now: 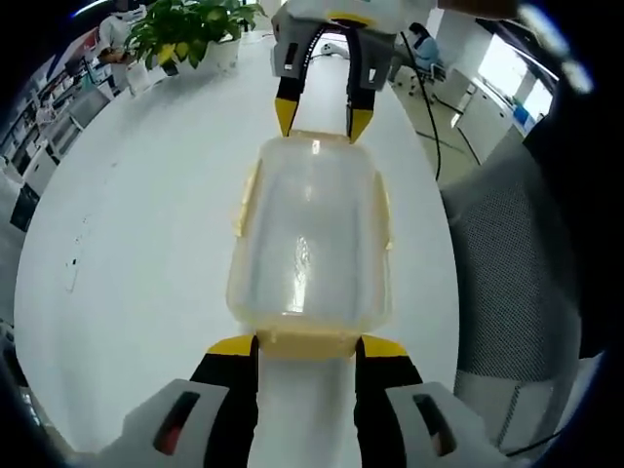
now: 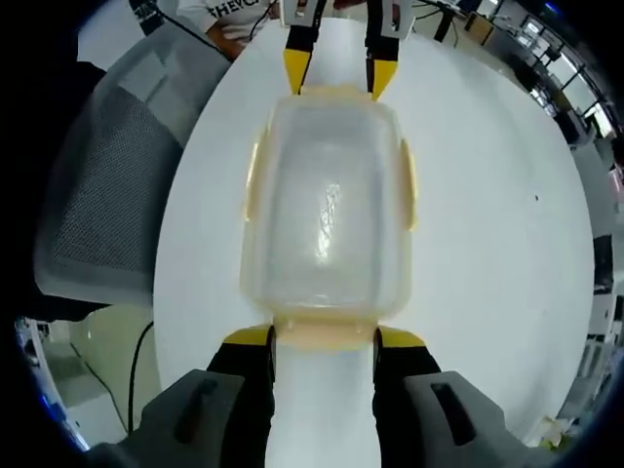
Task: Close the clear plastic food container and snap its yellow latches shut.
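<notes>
The clear plastic container (image 1: 312,239) lies lengthwise on the white table (image 1: 136,253) with its lid on. Pale yellow latches sit on its long sides (image 1: 245,200) and at its ends. My left gripper (image 1: 308,347) is open at the near end, its yellow tips flanking the end latch (image 1: 308,341). My right gripper (image 1: 322,119) stands open at the far end. In the right gripper view the same container (image 2: 330,210) lies between my right gripper (image 2: 325,338), tips either side of an end latch (image 2: 325,336), and my left gripper (image 2: 339,73) opposite.
A potted plant (image 1: 190,29) stands at the table's far left. A grey mesh chair (image 1: 517,263) (image 2: 117,166) sits just past the table's edge beside the container. A person's white shirt (image 2: 239,12) shows behind the left gripper.
</notes>
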A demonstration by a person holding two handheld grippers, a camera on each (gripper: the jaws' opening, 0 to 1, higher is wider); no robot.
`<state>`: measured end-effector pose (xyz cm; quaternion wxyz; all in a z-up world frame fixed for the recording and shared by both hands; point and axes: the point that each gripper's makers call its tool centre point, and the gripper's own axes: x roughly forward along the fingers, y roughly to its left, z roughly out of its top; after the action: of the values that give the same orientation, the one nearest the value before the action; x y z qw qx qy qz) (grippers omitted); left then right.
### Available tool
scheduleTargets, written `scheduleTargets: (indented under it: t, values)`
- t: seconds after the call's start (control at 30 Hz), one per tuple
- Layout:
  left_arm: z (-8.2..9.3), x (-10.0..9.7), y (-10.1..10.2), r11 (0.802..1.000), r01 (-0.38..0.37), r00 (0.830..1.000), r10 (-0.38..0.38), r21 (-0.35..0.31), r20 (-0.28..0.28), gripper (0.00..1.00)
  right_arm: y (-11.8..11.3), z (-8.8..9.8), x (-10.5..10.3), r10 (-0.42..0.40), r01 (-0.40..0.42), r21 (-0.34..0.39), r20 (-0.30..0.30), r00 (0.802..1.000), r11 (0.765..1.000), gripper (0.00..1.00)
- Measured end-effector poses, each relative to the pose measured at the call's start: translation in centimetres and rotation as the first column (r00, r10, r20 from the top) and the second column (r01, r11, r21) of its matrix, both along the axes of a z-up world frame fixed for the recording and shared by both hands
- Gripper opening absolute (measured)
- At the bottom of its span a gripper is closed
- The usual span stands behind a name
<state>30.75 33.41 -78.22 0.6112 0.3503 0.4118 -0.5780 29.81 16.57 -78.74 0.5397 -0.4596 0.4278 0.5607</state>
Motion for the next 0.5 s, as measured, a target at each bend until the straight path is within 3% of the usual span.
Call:
scheduleTargets:
  t: [0.27,0.5]
  values:
    - [-0.40,-0.03,-0.18,1.000,-0.001,1.000,0.001,0.002,-0.001,0.33,-0.08,-0.26,0.12,-0.006,0.006,0.012,-0.004,1.000,1.000,0.36]
    - [-0.67,0.03,-0.27,1.000,0.013,1.000,-0.013,-0.008,-0.012,0.33,-0.11,-0.69,0.11,-0.018,0.020,0.071,-0.023,1.000,0.997,0.36]
